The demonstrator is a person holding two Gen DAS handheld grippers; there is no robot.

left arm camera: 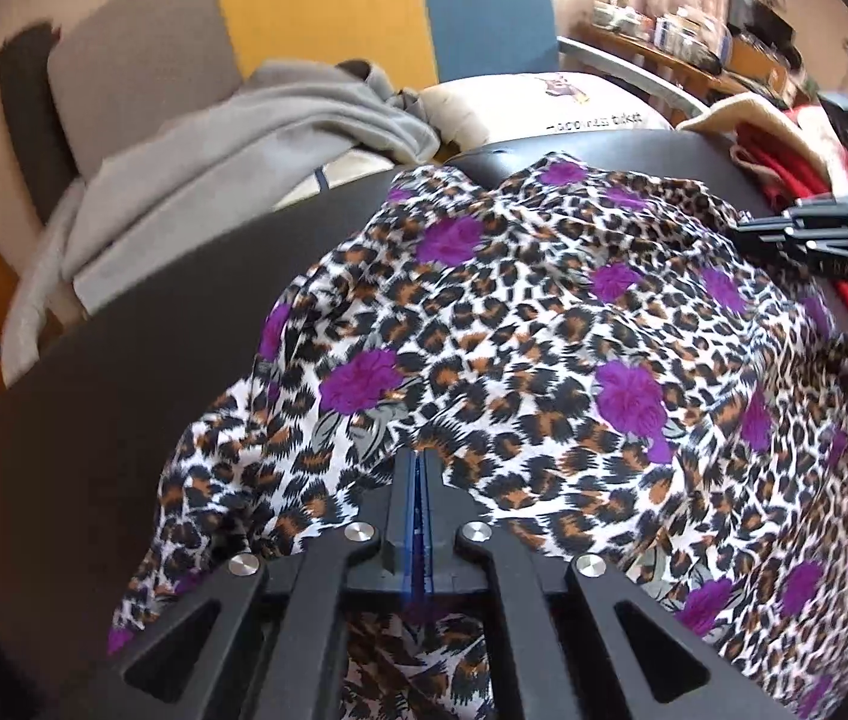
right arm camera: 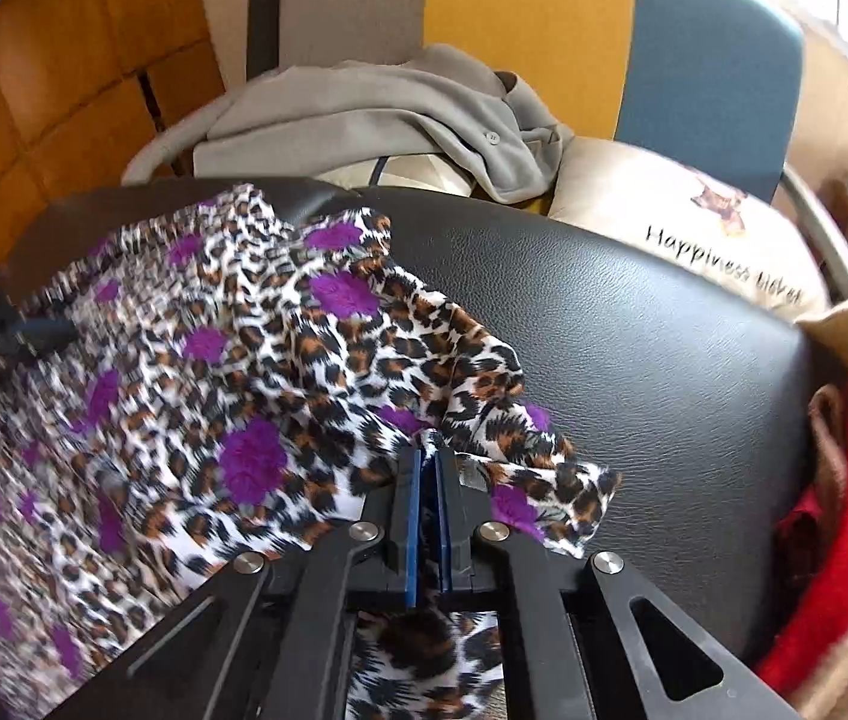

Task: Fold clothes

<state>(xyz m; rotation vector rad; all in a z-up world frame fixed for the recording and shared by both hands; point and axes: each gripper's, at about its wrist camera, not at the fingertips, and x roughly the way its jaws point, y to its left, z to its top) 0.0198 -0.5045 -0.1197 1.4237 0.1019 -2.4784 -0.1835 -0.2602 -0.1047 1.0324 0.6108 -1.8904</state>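
Left wrist view: leopard-print garment (left arm camera: 544, 360) with purple flowers lies rumpled across a black leatherette counter (left arm camera: 124, 360). Its long axis runs from near-left toward far-right, reaching the far edge. Left gripper (left arm camera: 422, 462) has its fingers pressed together on a fold of the cloth at the near side. Right gripper (left arm camera: 808, 234) shows at the right edge, partly cut off.

Right wrist view: right gripper (right arm camera: 429, 456) fingers stand narrow, pinching a bunched corner of the garment (right arm camera: 184, 390); cloth trails left, blurred at that side.

Beyond the counter: grey sweatshirt (right arm camera: 376, 114) draped on a chair, cream cushion (right arm camera: 664, 222) with lettering, red and tan fabric (right arm camera: 844, 510) at right. Yellow, grey and blue panels (left arm camera: 316, 0) behind. Shelf clutter far right is too small to make out.
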